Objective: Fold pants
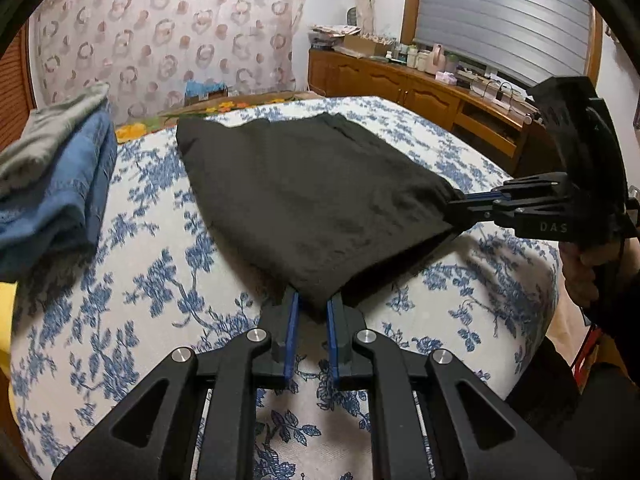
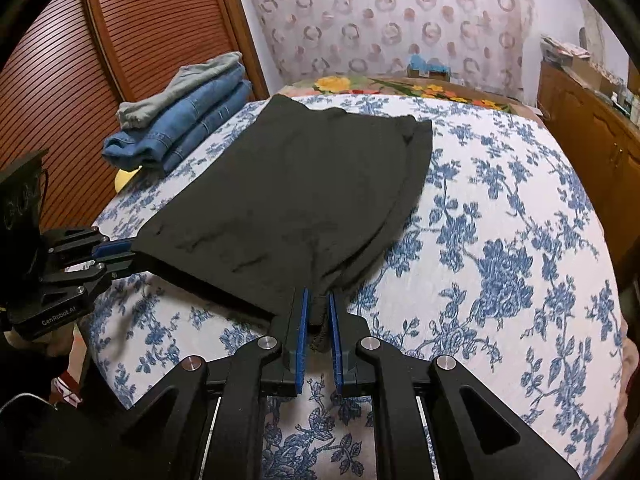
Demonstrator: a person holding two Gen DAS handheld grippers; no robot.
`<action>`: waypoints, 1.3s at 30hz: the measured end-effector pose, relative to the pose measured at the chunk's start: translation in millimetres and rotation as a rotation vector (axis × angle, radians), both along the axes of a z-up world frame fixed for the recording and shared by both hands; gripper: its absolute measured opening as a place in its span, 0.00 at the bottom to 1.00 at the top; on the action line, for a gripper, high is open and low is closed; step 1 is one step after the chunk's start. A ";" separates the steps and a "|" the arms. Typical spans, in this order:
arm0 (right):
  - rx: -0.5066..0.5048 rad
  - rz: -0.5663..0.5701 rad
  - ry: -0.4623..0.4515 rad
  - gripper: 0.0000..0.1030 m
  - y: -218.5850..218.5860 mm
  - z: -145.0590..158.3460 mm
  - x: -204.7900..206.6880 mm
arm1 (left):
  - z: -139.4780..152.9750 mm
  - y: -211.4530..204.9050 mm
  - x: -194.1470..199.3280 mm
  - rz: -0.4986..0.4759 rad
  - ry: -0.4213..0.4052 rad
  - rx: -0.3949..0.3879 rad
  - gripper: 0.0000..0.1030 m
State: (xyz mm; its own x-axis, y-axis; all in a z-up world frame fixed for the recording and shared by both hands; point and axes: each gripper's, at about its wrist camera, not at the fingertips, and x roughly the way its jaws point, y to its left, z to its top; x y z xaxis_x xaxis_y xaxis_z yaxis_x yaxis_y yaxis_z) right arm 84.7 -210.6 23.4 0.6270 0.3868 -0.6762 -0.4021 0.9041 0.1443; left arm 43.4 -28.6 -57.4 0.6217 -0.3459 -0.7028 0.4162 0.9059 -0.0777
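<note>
A pair of black pants [image 1: 304, 196], already folded into a broad panel, is spread across a bed [image 1: 160, 280] covered with a white spread printed with blue flowers. The near edge of the pants is lifted off the spread at two corners, while the far part is laid flat on the bed. One near corner is clamped between the blue pads of the left gripper [image 1: 311, 308], whose fingers are drawn close together on the cloth. The other near corner is pinched in the same way by the right gripper [image 2: 318, 304], with a bunch of dark fabric seen hanging between its blue-lined fingers. Each gripper is also seen from the other's camera, at the side of the pants. A stack of folded blue jeans [image 2: 180, 132], topped by a grey garment [image 2: 176, 92], is set at the far left edge of the bed, apart from the pants. A wooden cabinet [image 1: 400, 84] is seen beyond the bed.
</note>
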 end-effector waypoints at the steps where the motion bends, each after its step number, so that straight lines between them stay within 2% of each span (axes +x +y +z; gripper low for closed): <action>1: 0.000 -0.002 0.002 0.09 0.2 -1.7 0.3 | -1.8 -0.1 0.1 0.001 0.004 0.001 0.12; 11: 0.023 -0.022 0.011 0.09 -3.9 -13.8 -0.8 | -13.7 6.0 0.6 0.030 0.029 -0.014 0.26; 13: 0.032 -0.022 0.011 0.09 -5.5 -14.4 -1.1 | -13.8 6.9 -0.1 0.030 0.024 -0.016 0.26; 17: 0.039 -0.014 0.008 0.09 -7.0 -14.7 -4.2 | -11.7 6.5 -3.3 0.016 0.017 -0.038 0.13; 28: 0.082 0.017 -0.034 0.09 -14.6 9.3 -24.5 | 29.0 13.2 -17.7 -0.009 -0.065 -0.084 0.12; 39: 0.090 0.037 -0.099 0.09 -19.6 35.9 -41.3 | 54.3 17.6 -14.5 -0.026 -0.125 -0.098 0.12</action>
